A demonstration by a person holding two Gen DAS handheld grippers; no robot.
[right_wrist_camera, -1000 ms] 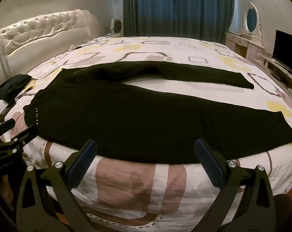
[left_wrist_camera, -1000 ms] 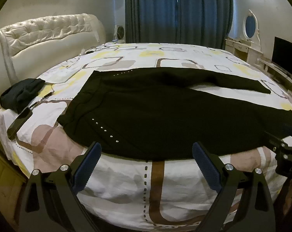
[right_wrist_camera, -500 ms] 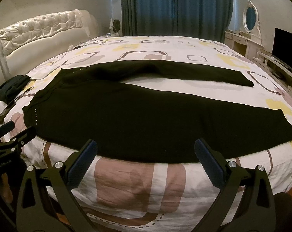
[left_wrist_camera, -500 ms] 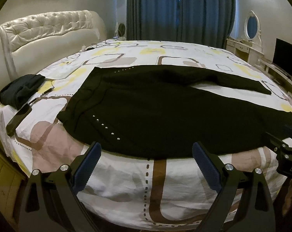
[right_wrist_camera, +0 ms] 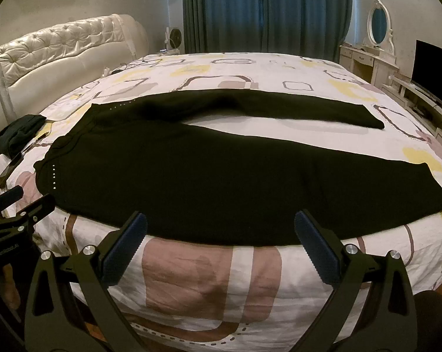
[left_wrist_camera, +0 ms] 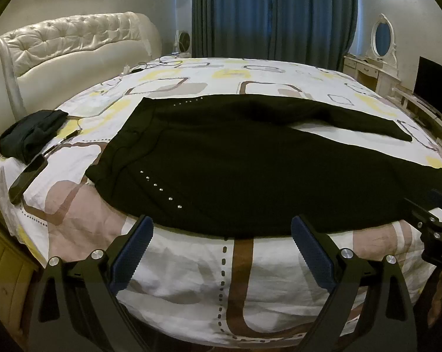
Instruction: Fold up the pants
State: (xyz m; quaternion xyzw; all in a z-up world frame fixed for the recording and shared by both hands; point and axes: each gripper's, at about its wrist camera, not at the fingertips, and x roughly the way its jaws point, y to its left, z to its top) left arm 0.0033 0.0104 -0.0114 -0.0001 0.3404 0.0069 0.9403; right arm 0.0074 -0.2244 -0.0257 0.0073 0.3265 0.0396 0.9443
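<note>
Black pants lie spread flat on the bed, waist to the left, both legs running right; they also show in the right wrist view. Small silver studs mark the waist area. My left gripper is open and empty, just short of the near pants edge by the waist. My right gripper is open and empty, just short of the near leg's edge. Each gripper shows at the side of the other's view: the right one, the left one.
The bed has a patterned white, brown and yellow sheet. A dark bundled garment and a dark phone lie at its left edge. A tufted headboard stands left; a dresser with mirror and TV stand right.
Both grippers have stayed open and empty. Both views have shifted slightly, with the pants sitting a little lower and closer in frame.
</note>
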